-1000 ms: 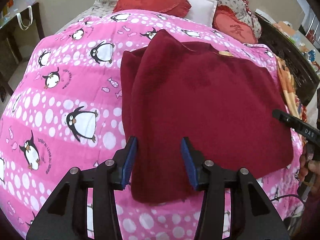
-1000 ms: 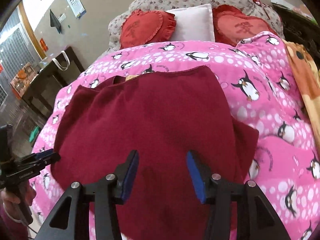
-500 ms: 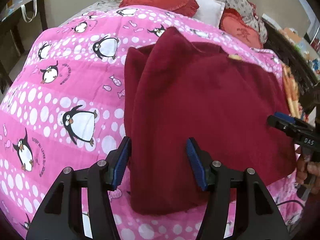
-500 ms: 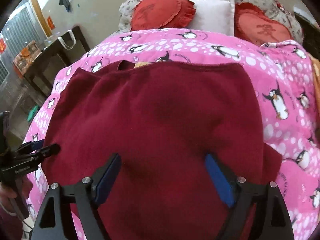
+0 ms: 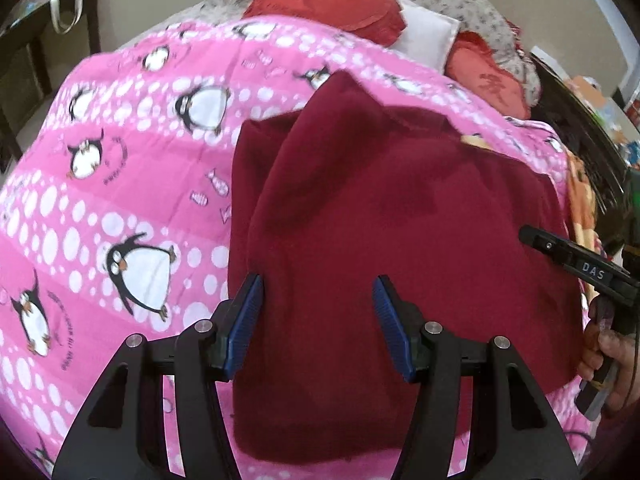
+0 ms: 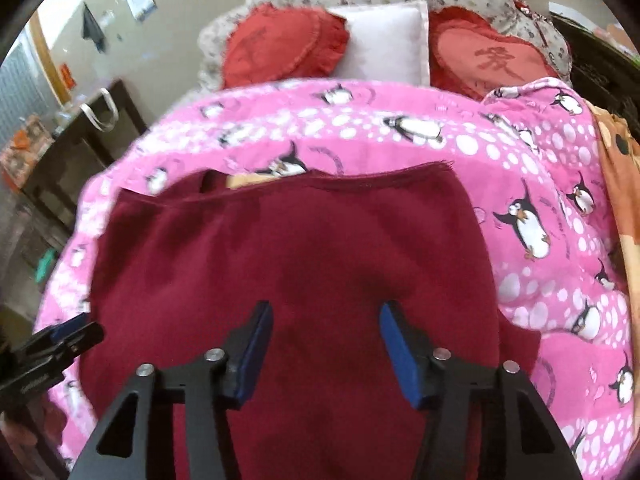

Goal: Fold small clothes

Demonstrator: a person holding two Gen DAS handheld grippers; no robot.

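Note:
A dark red garment [image 5: 392,208] lies spread on a pink penguin quilt [image 5: 120,184], one side folded over along its left edge. It also shows in the right wrist view [image 6: 304,256]. My left gripper [image 5: 318,320] is open and empty, low over the garment's near left part. My right gripper [image 6: 326,344] is open and empty over the garment's near middle. The right gripper also shows in the left wrist view [image 5: 576,264] at the garment's right edge. The left gripper shows in the right wrist view [image 6: 52,348] at the garment's left edge.
Two red heart cushions [image 6: 280,48] and a white pillow [image 6: 384,40] lie at the head of the bed. An orange blanket [image 6: 620,184] lies on the right. A dark side table [image 6: 80,136] stands left of the bed.
Both grippers have opened wider and moved in closer and lower over the garment. The garment itself has not moved.

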